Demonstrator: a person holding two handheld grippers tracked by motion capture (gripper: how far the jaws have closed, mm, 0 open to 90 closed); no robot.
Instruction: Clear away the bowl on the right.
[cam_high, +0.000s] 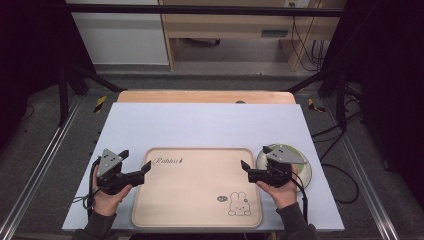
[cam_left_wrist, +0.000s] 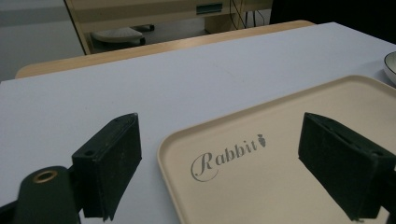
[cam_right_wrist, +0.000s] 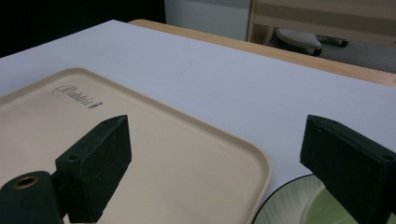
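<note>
Both grippers' jaws gape over beige tray (cam_high: 195, 200) printed "Rabbit" with bunny.

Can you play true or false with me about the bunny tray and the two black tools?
1. The tray has a rabbit drawing on it. True.
2. The left tool is holding a carrot. False: its jaws are open with nothing between them.
3. A plate sits on the table to the right of the tray. True; the right tool is held partly over it.
4. The word printed on the tray says "Kitten". False: it says "Rabbit".
5. The right tool is shut tight. False: its jaws are wide apart in the right gripper view.
</note>
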